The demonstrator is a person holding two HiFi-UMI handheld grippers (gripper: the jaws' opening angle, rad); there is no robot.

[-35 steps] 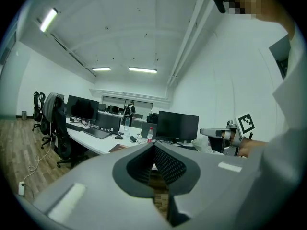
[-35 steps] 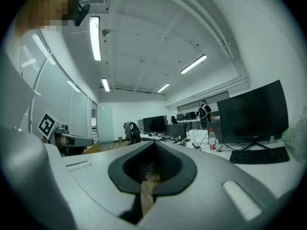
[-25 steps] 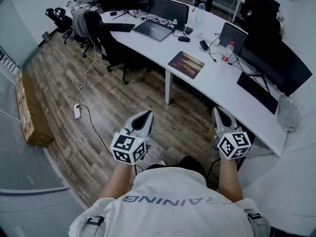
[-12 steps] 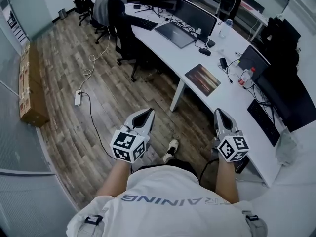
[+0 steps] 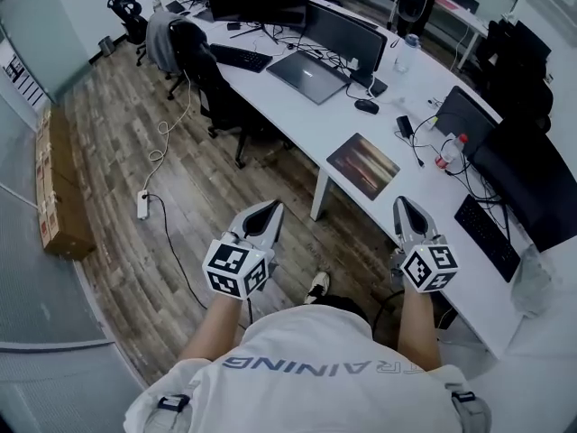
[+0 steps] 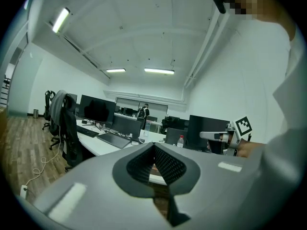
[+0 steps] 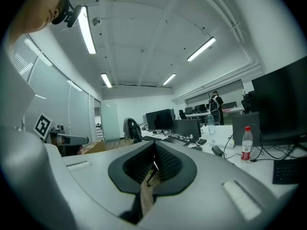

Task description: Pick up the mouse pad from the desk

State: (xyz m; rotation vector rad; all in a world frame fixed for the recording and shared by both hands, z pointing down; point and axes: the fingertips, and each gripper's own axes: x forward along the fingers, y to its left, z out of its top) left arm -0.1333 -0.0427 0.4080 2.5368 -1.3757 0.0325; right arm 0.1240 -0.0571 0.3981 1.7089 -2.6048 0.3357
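The mouse pad (image 5: 363,166), a dark rectangle with a brown-orange picture, lies flat near the front edge of the long white desk (image 5: 424,197). Nothing touches it. My left gripper (image 5: 270,206) hangs over the wooden floor, left of and short of the pad, its jaws shut and empty. My right gripper (image 5: 401,202) is just short of the desk's edge, right of the pad, also shut and empty. In the left gripper view the jaws (image 6: 154,146) meet, with the desk beyond them. The right gripper view shows its shut jaws (image 7: 154,145) aimed along the desk.
On the desk stand monitors, an open laptop (image 5: 311,64), a mouse (image 5: 365,106), a water bottle (image 5: 448,152) and a keyboard (image 5: 487,224). A black office chair (image 5: 194,61) stands left of the desk. A power strip (image 5: 142,204) and cable lie on the floor; cardboard boxes (image 5: 59,188) line the left wall.
The person has walked closer to the desk, so the mouse pad now sits lower and nearer in the head view. Both grippers stay shut, held out in front.
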